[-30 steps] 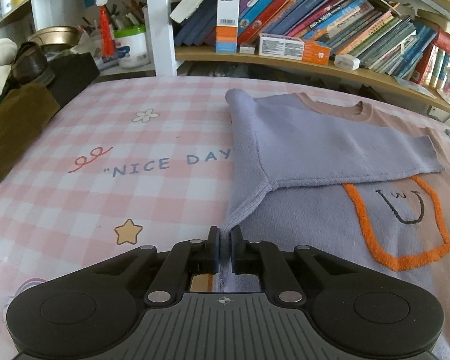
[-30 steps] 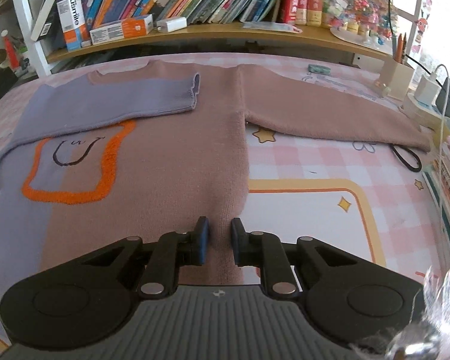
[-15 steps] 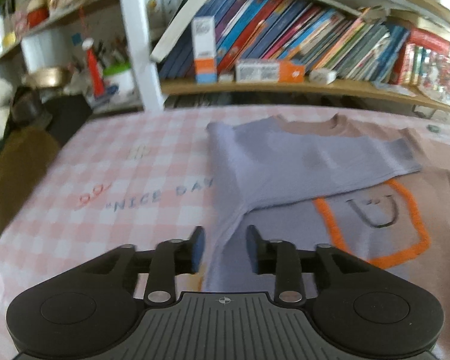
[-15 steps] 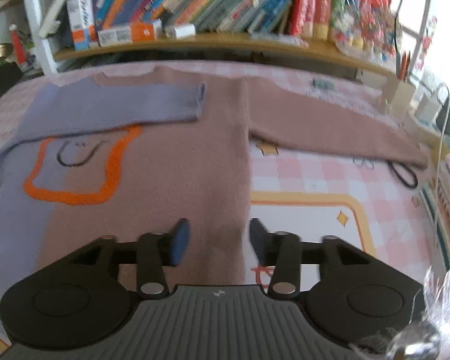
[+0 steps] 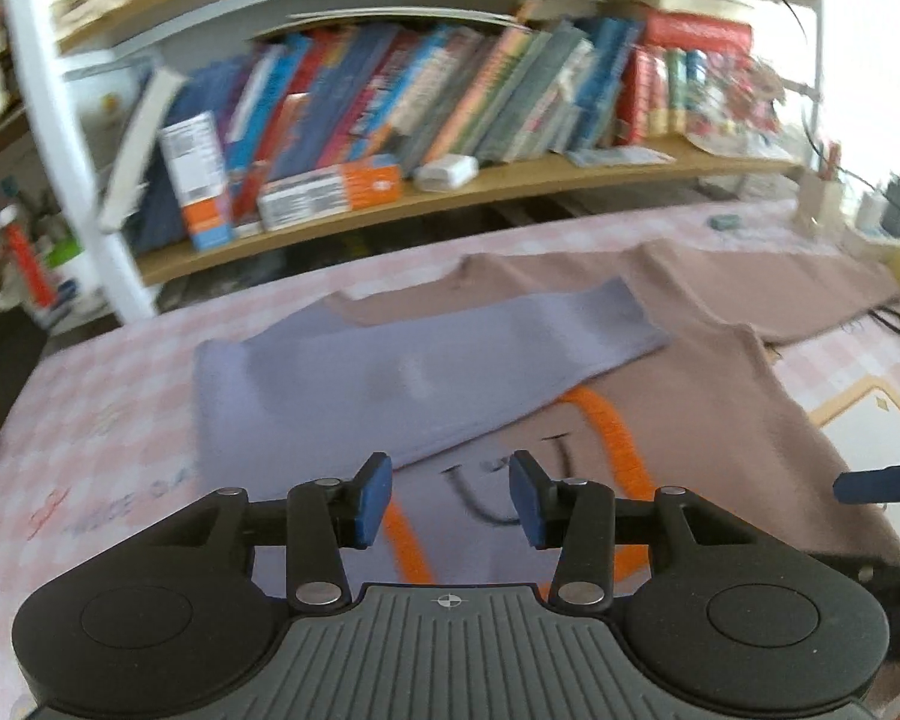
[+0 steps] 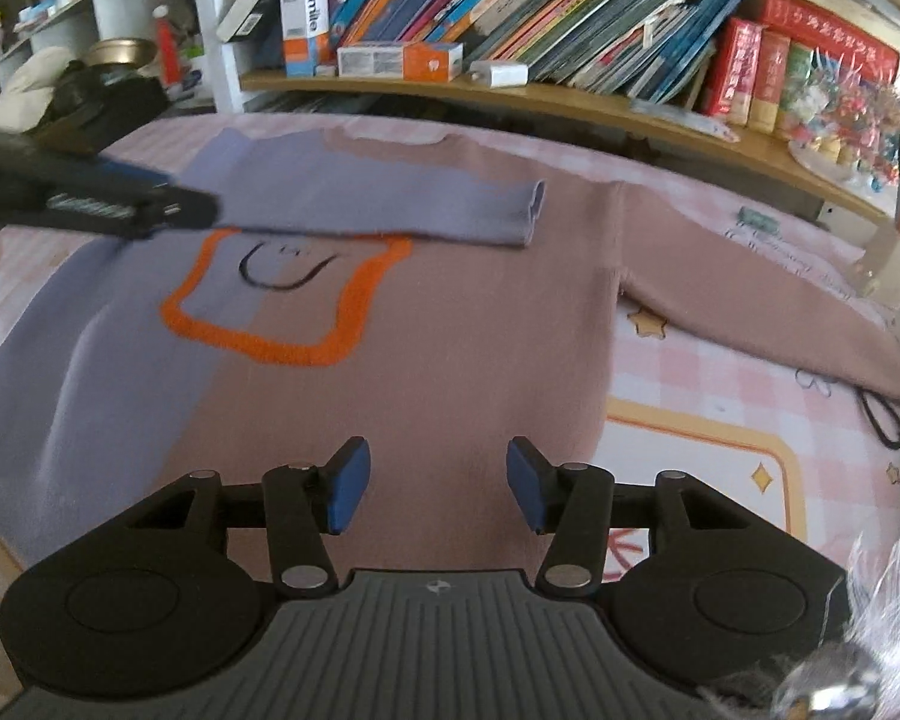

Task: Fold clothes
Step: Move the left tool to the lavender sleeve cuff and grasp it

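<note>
A lilac-and-brown sweater lies flat on a pink checked tablecloth, its lilac sleeve folded across the chest (above an orange-outlined smiling patch). The left gripper hovers over the lilac side, jaws wide and empty. The right gripper hovers over the brown hem, equally wide.

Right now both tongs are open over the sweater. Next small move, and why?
Probably send the right tongs to the cuff end of the brown sleeve. The lilac sleeve already lies folded across the sweater chest, while the brown one still stretches out flat over the checked tablecloth. The left tongs are open too.
</note>
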`<action>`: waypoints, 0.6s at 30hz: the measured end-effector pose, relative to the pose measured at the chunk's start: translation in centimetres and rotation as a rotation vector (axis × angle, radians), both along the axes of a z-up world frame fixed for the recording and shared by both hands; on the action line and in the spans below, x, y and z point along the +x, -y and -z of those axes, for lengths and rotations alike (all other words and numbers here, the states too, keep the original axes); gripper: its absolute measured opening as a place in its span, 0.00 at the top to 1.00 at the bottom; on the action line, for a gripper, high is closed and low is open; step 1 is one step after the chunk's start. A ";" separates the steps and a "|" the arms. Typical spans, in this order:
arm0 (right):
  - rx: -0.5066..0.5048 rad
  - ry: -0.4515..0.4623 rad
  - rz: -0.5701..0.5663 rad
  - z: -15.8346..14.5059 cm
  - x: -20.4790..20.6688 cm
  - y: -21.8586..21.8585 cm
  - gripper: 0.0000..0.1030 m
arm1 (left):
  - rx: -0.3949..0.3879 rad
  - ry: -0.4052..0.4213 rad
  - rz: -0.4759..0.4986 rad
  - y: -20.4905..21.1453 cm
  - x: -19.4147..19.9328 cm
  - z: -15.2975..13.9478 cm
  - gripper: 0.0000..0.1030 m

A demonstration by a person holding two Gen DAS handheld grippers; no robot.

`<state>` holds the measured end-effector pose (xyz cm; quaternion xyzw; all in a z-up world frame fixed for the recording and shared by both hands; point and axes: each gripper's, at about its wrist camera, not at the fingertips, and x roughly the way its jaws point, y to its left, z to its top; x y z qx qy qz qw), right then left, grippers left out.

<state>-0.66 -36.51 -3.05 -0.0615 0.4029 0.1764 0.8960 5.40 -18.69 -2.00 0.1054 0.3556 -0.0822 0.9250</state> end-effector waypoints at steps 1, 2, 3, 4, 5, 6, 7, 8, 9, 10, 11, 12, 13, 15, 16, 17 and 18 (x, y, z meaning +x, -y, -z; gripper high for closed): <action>0.005 -0.004 -0.004 0.1 -0.1 0.2 0.47 | 0.011 -0.007 0.014 0.6 0.4 0.2 0.58; 0.011 -0.009 -0.007 0.2 -0.1 0.5 0.47 | 0.020 -0.014 0.026 1.2 0.8 0.4 0.57; 0.016 -0.013 -0.011 0.3 -0.2 0.7 0.46 | 0.030 -0.021 0.039 1.8 1.2 0.6 0.56; 0.022 -0.018 -0.014 0.3 -0.3 1.0 0.46 | 0.040 -0.028 0.053 2.4 1.6 0.9 0.55; 0.029 -0.022 -0.017 0.4 -0.3 1.2 0.46 | 0.046 -0.034 0.063 2.9 1.9 1.0 0.55; 0.035 -0.026 -0.020 0.4 -0.3 1.3 0.46 | 0.053 -0.035 0.078 3.4 2.2 1.2 0.55; 0.042 -0.030 -0.024 0.5 -0.2 1.5 0.46 | 0.059 -0.035 0.097 3.9 2.6 1.3 0.55; 0.048 -0.034 -0.027 0.5 -0.2 1.6 0.46 | 0.062 -0.036 0.114 4.5 2.9 1.4 0.55; 0.055 -0.038 -0.030 0.6 -0.2 1.7 0.46 | 0.064 -0.038 0.131 4.9 3.2 1.6 0.55; 0.061 -0.042 -0.034 0.6 -0.1 1.9 0.46 | 0.069 -0.040 0.147 5.5 3.5 1.8 0.55; 0.068 -0.046 -0.037 0.7 -0.1 2.0 0.46 | 0.074 -0.043 0.157 6.0 3.8 1.9 0.55; 0.074 -0.050 -0.041 0.8 -0.1 2.1 0.45 | 0.079 -0.046 0.167 6.4 4.1 2.1 0.55; 0.081 -0.054 -0.044 0.8 -0.1 2.3 0.45 | 0.084 -0.047 0.175 6.8 4.5 2.4 0.55; 0.091 -0.061 -0.052 0.9 0.0 2.5 0.43 | 0.096 -0.051 0.187 7.6 5.1 2.9 0.55; 0.090 -0.061 -0.060 0.9 0.0 2.5 0.42 | 0.099 -0.054 0.191 7.9 5.4 3.1 0.55; 0.090 -0.061 -0.065 0.9 0.0 2.5 0.41 | 0.101 -0.056 0.195 8.2 5.7 3.2 0.55; 0.092 -0.061 -0.070 0.9 0.0 2.5 0.40 | 0.098 -0.057 0.201 8.5 5.9 3.4 0.55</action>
